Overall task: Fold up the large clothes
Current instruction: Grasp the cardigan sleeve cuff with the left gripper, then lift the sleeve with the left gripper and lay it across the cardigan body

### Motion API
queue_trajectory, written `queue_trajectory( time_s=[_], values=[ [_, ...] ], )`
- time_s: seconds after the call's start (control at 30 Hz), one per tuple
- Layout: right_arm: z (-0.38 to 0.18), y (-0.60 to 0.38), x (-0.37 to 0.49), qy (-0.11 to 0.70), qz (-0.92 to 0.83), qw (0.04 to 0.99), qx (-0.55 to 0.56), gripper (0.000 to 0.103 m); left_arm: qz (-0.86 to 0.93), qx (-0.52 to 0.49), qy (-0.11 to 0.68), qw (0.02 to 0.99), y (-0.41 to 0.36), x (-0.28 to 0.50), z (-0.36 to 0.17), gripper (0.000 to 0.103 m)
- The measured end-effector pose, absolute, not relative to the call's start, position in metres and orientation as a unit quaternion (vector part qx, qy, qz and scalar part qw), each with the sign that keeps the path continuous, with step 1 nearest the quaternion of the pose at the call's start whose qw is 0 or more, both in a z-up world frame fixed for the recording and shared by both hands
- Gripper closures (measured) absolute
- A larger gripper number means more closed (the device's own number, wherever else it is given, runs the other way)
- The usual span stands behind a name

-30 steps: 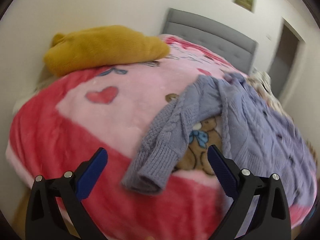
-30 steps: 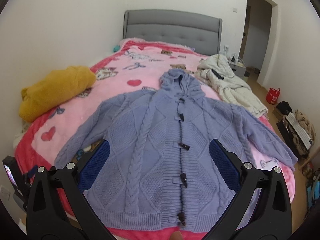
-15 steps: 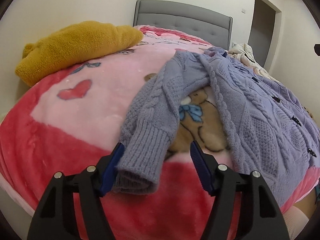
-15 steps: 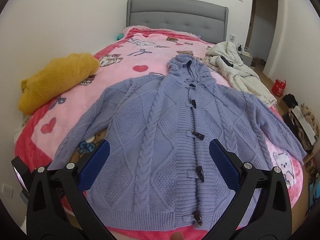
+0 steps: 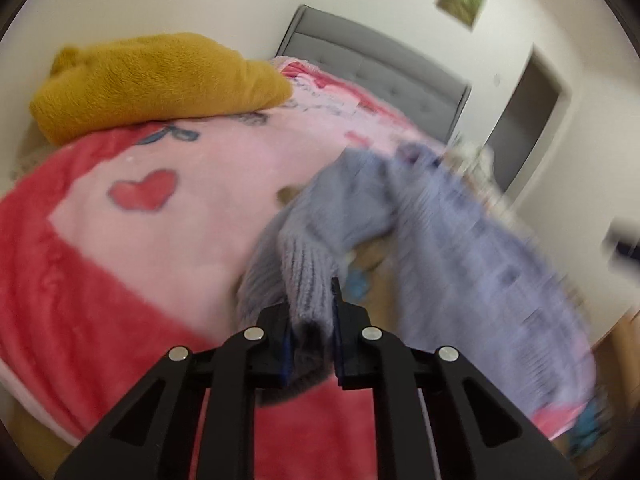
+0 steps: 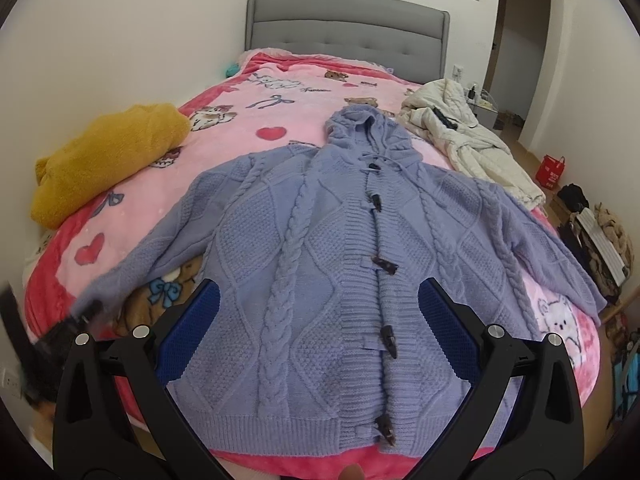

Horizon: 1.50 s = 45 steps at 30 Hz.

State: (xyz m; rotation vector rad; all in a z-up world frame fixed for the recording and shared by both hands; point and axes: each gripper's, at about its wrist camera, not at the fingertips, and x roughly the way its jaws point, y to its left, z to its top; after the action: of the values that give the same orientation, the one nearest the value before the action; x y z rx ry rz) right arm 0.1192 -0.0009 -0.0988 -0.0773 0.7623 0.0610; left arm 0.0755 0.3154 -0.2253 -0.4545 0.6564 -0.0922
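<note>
Your left hand-held gripper (image 5: 311, 332) is closing its jaws on the ribbed cuff (image 5: 308, 276) of the lavender cable-knit cardigan (image 6: 320, 248), and the cuff sits pinched between the blue pads, lifted a little off the bed. That view is blurred, so finer detail is lost. Your right hand-held gripper (image 6: 319, 316) is released, its jaws spread wide above the lower front of the cardigan and gripping nothing. The cardigan lies face up and spread flat across the pink and red blanket (image 6: 280, 120), hood (image 6: 360, 128) toward the grey headboard (image 6: 344, 20), toggle buttons running down the front. A mustard fleece garment (image 6: 108, 160) is heaped near the bed's left edge, and a cream quilted garment (image 6: 464, 136) lies at the right edge, beside the hood. The blanket carries cursive writing near its bear prints, too small to read. A red bag (image 6: 551, 172) on the floor shows white lettering you cannot make out.
</note>
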Motion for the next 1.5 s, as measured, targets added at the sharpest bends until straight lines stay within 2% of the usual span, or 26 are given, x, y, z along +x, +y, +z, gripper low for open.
queue_trajectory(
  time_s=[0.17,0.3,0.43,0.6,0.7,0.87,0.93,1.03,1.17,1.27,1.5],
  values=[
    [-0.084,-0.027,0.111,0.355,0.011,0.935,-0.023,0.008,-0.093,-0.314,0.272,0.905,0.328,0.107,-0.15,0.089],
    [-0.075,-0.061,0.104,0.343,-0.01,0.939,-0.003,0.008,-0.127,-0.307,0.255,0.908,0.302,0.155,-0.09,0.089],
    [-0.071,-0.114,0.091,0.329,-0.043,0.943,0.025,0.008,-0.176,-0.292,0.233,0.911,0.245,0.202,-0.03,0.089],
    [-0.081,-0.19,0.081,0.326,-0.102,0.938,0.05,0.008,-0.254,-0.233,0.229,0.91,0.11,0.261,0.026,0.089],
    [-0.095,-0.247,0.075,0.337,-0.157,0.926,0.069,0.008,-0.283,-0.188,0.246,0.908,0.003,0.293,0.017,0.089],
    [-0.117,-0.304,0.068,0.355,-0.215,0.906,0.081,0.008,-0.302,-0.171,0.33,0.878,-0.134,0.346,-0.065,0.089],
    [-0.126,-0.321,0.065,0.361,-0.232,0.9,0.078,0.008,-0.309,-0.134,0.345,0.876,-0.187,0.358,-0.102,0.089],
    [-0.138,-0.338,0.066,0.368,-0.249,0.893,0.077,0.008,-0.298,-0.088,0.387,0.868,-0.228,0.371,-0.164,0.089],
    [-0.153,-0.345,0.071,0.385,-0.257,0.884,0.067,0.008,-0.272,-0.066,0.408,0.869,-0.236,0.375,-0.215,0.089],
    [-0.16,-0.342,0.076,0.394,-0.263,0.879,0.052,0.008,-0.257,-0.074,0.396,0.879,-0.234,0.384,-0.216,0.089],
    [-0.174,-0.341,0.084,0.405,-0.256,0.876,0.055,0.008,-0.238,-0.121,0.29,0.919,-0.216,0.41,-0.117,0.089]
  ],
)
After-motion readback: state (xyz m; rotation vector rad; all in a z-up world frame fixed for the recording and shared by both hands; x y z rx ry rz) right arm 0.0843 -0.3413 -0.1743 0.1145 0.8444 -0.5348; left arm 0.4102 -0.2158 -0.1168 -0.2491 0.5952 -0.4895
